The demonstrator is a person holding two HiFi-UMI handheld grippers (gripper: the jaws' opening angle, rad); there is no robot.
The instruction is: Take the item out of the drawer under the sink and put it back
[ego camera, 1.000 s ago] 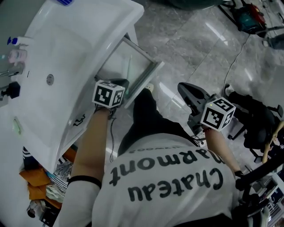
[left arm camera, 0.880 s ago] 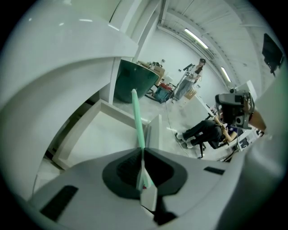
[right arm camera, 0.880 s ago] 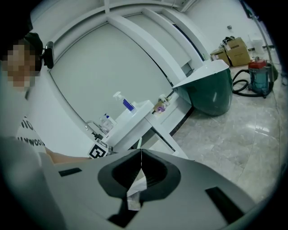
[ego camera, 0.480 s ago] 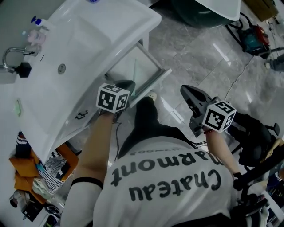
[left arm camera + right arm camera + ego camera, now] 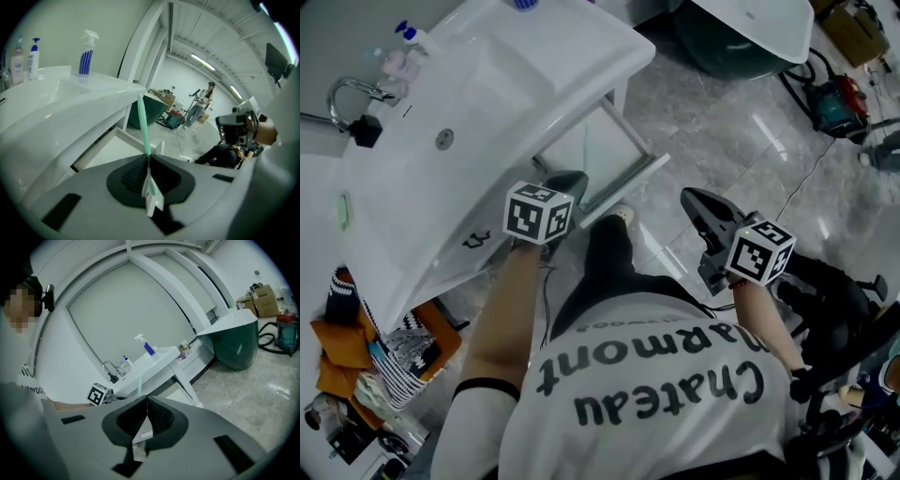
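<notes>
My left gripper (image 5: 148, 157) is shut on a thin pale green stick (image 5: 142, 124) that rises straight out of its jaws. In the head view this gripper (image 5: 565, 181) hangs over the near edge of the open white drawer (image 5: 639, 175), which is pulled out from under the white sink (image 5: 487, 103). The drawer's inside (image 5: 117, 152) looks bare in the left gripper view. My right gripper (image 5: 689, 198) is off to the right over the floor, apart from the drawer. Its jaws (image 5: 147, 399) are shut with nothing between them.
A blue spray bottle (image 5: 87, 56) and pump bottles (image 5: 33, 58) stand on the sink by the faucet (image 5: 347, 94). A dark green tub (image 5: 741, 47) sits behind the drawer. Clothes (image 5: 375, 366) are heaped at lower left; dark equipment (image 5: 839, 281) at right.
Both grippers have risen a little. The left one, still holding the green stick, has lifted up from the drawer and tilted; the drawer stays open.
</notes>
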